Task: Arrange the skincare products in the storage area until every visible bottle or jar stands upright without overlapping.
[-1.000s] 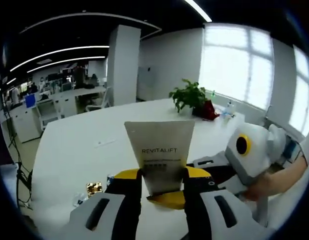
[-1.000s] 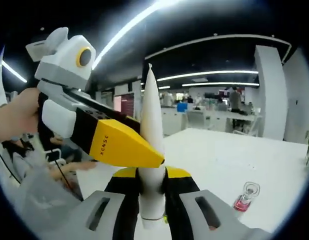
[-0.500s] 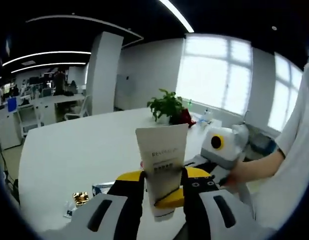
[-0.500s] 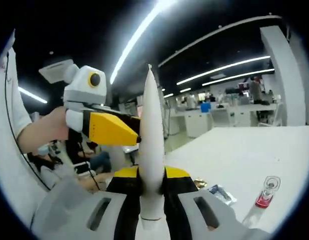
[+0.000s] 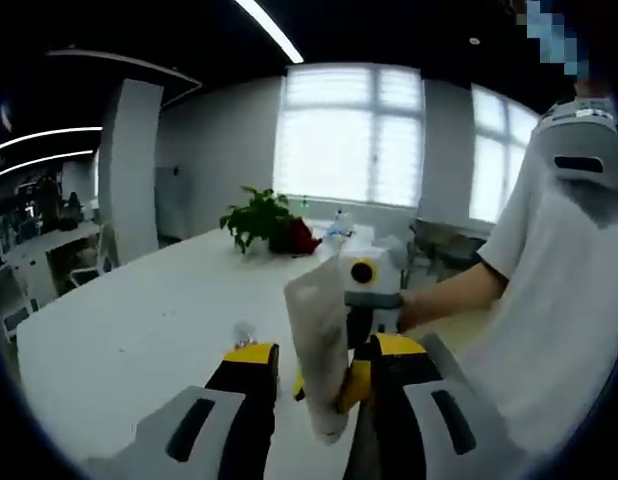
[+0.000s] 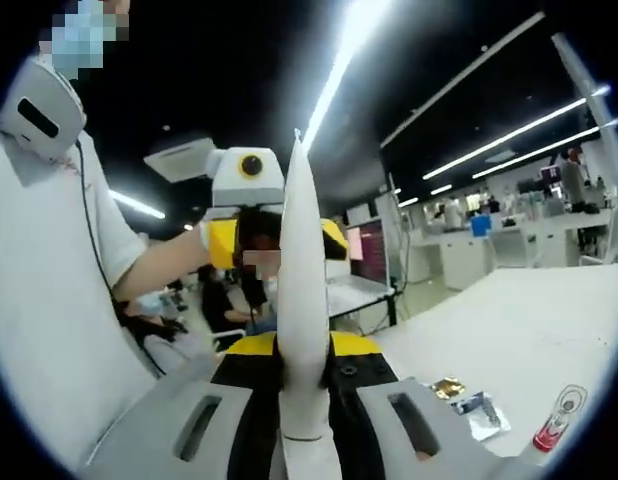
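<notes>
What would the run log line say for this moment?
right tool: shut on white tube | left tool: open, jaws either side of tube | tube: held off the table

Wide bare white table [image 5: 139, 320] ahead (potted plant [image 5: 257, 218] at its far end), person's torso [image 5: 579, 300] close at right.

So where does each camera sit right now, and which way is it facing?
Left gripper view: rides the left gripper, facing windows and a potted plant across the white table; the person's sleeve and forearm show at right.
Right gripper view: rides the right gripper, tilted up toward ceiling lights and office desks; the person's torso shows at left.
Shared: the white tube, and each view shows the other gripper facing it.
</notes>
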The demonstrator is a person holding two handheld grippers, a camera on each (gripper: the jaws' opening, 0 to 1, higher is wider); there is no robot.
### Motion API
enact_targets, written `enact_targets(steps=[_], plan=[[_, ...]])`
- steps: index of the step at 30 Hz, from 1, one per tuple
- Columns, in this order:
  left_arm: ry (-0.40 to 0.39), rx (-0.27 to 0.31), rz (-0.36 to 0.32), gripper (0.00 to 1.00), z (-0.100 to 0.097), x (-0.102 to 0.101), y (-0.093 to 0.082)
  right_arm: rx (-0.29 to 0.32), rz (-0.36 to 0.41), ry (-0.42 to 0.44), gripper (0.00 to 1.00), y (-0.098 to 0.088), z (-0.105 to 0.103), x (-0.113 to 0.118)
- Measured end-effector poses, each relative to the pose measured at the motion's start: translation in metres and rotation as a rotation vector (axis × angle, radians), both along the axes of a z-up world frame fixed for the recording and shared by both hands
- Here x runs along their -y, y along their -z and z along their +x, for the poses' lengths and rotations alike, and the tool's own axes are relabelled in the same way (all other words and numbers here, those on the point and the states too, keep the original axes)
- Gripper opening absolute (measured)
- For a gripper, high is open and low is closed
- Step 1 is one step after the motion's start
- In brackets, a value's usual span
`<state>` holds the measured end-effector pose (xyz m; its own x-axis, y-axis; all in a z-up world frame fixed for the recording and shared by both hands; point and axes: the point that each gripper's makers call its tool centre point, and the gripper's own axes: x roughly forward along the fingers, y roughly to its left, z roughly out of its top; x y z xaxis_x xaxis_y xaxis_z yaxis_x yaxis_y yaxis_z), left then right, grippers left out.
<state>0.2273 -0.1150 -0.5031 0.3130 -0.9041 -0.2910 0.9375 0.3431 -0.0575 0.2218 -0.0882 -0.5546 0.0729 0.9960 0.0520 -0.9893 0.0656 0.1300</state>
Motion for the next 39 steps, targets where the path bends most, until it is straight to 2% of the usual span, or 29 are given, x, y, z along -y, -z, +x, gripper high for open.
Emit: enact_targets(steps=[3,8,18,25,27,28,29,33,39], plan=[[0.009,0.007,0.031,0.33,0.001,0.005,0.005,0.007,0.004,-0.016,0.16,-0.002,-0.002,0.000],[0.026,0.021,0.042,0.25,0.004,0.010,0.005,0.022,-0.004,-0.035,0.16,-0.003,-0.005,-0.001],[0.041,0.025,0.123,0.24,0.006,0.011,0.020,0.025,-0.016,-0.050,0.17,0.003,-0.004,0.001],[0.025,-0.002,0.128,0.24,0.007,0.011,0.026,0.021,-0.033,-0.042,0.17,0.011,-0.001,0.003],[0.011,-0.021,0.136,0.24,0.007,0.009,0.029,0.022,-0.050,-0.032,0.17,0.016,0.002,0.003],[-0.006,-0.055,0.132,0.24,0.007,0.008,0.033,0.020,-0.055,-0.029,0.17,0.018,0.003,0.004],[-0.007,-0.064,0.131,0.24,0.006,0.007,0.033,0.022,-0.061,-0.029,0.17,0.020,0.003,0.004],[-0.009,-0.066,0.156,0.23,0.012,0.010,0.049,0.031,-0.125,-0.026,0.18,0.035,0.004,0.004],[0.015,-0.027,0.220,0.21,0.011,0.014,0.073,0.040,-0.232,-0.019,0.20,0.063,0.006,0.005]])
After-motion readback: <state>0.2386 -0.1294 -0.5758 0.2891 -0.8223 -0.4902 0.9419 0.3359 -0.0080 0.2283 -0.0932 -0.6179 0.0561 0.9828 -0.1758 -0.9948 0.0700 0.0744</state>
